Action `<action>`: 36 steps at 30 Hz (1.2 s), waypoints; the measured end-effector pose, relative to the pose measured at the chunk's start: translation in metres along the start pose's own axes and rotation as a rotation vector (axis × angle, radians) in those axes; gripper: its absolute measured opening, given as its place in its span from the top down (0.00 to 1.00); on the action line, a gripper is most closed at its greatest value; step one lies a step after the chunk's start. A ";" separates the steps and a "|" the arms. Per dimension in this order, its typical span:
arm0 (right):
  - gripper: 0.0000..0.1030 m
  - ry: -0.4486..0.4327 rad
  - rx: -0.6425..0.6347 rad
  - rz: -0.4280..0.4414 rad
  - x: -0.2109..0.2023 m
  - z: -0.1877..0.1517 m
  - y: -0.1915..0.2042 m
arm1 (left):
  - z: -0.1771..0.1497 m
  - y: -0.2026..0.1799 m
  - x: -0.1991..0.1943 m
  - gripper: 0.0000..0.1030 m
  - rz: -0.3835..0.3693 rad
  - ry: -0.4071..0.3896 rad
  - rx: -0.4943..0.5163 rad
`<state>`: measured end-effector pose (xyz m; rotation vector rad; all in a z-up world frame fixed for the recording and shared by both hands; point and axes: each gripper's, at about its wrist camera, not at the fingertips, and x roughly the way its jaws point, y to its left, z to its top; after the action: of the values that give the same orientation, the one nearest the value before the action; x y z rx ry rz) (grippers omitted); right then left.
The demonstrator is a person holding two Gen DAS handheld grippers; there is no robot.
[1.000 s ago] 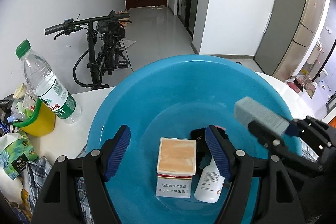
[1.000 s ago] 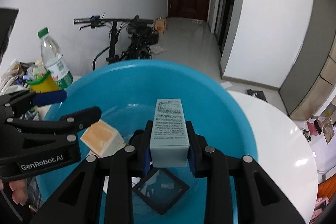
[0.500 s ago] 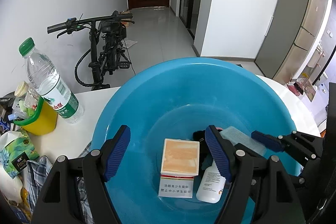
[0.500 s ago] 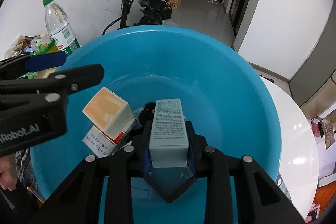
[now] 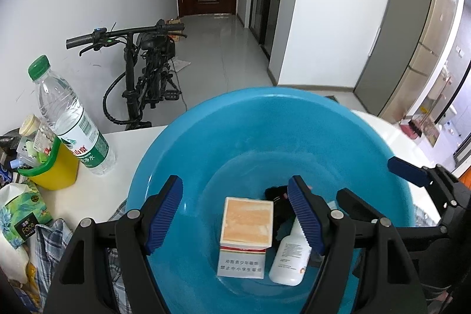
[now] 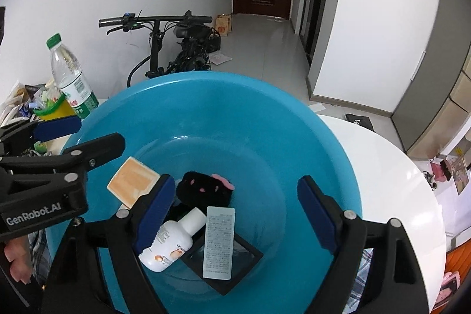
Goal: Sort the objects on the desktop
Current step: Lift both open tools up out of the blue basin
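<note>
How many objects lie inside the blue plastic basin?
5: orange-topped carton at left, black plush toy, white bottle, pale grey box on black square frame. More may be hidden.

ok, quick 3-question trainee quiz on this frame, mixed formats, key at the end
1. True or false: the pale blue box lies in the blue basin, resting partly on the black square frame.
2. Multiple choice: what stands on the white table beside the yellow cup? A) a water bottle with a green cap B) a kettle C) a red mug
3. Fill in: between the orange-topped carton and the pale blue box lies a white ____.

Key
1. True; the right gripper is opening and its pads are clear of the box.
2. A, the water bottle.
3. bottle, the white bottle.
</note>
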<state>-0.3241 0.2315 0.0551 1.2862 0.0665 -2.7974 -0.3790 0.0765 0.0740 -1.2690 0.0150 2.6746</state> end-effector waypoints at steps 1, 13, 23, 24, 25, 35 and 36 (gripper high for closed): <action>0.18 -0.009 0.002 0.000 -0.001 0.001 0.000 | 0.001 0.000 -0.003 0.26 -0.008 -0.011 -0.006; 0.00 -0.433 -0.053 -0.093 -0.070 0.004 0.011 | -0.009 0.004 -0.094 0.04 0.084 -0.596 -0.005; 0.00 -0.563 -0.017 -0.086 -0.093 0.005 0.012 | -0.018 0.006 -0.131 0.00 0.070 -0.770 -0.014; 0.00 -0.571 -0.004 -0.074 -0.095 0.005 0.010 | -0.016 0.004 -0.129 0.00 0.083 -0.759 0.000; 0.00 -0.583 0.010 -0.064 -0.097 0.004 0.008 | -0.016 0.001 -0.128 0.00 0.097 -0.754 0.008; 0.00 -0.677 0.031 -0.100 -0.127 0.003 0.010 | -0.027 -0.012 -0.142 0.00 0.095 -0.808 0.019; 0.00 -0.680 0.032 -0.114 -0.129 0.003 0.010 | -0.028 -0.011 -0.144 0.00 0.093 -0.810 0.017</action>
<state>-0.2416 0.2262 0.1549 0.2856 0.0612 -3.1698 -0.2669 0.0619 0.1675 -0.1120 -0.0124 3.0440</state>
